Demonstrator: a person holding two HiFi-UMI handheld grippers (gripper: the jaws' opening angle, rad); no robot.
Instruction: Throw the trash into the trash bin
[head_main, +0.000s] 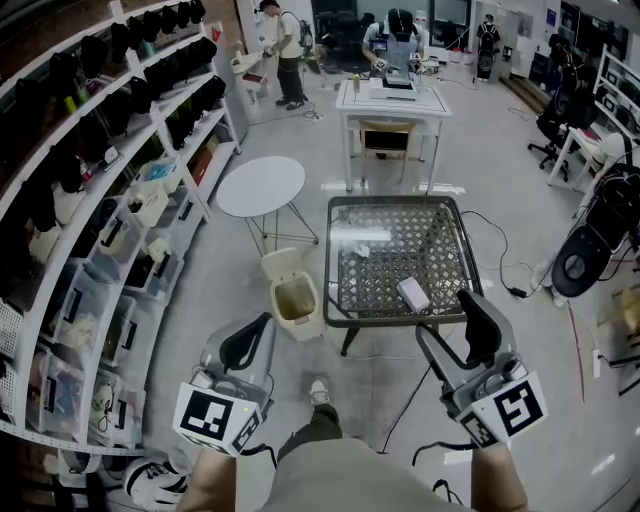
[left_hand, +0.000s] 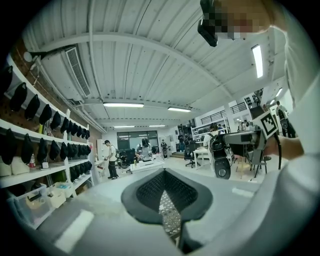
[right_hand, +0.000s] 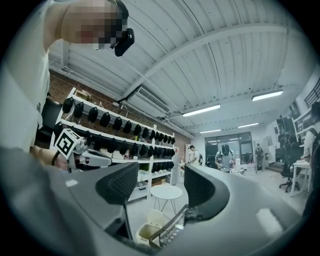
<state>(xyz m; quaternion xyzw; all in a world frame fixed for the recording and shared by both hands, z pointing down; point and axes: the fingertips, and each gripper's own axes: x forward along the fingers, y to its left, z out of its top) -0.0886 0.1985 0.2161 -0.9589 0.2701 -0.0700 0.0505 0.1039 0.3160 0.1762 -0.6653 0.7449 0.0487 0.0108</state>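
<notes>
White on the wire-mesh desk (head_main: 420, 245): small trash packet (head_main: 413, 293), near the 6 o'clock edge, with the beige trash bin (head_main: 293, 297) at its 9 o'clock. Lower the right tongs (head_main: 445, 317), wide apart and empty, across its short sides; keep the left tongs (head_main: 245, 345), pressed together on nothing, clear. Long axis seemingly 10 to 4 o'clock.

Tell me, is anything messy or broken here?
Only one thing: a small white piece of trash lies on the table, near its front edge, not in the trash bin, which stands open on the floor beside the table. Nothing looks spilled or broken.
</notes>
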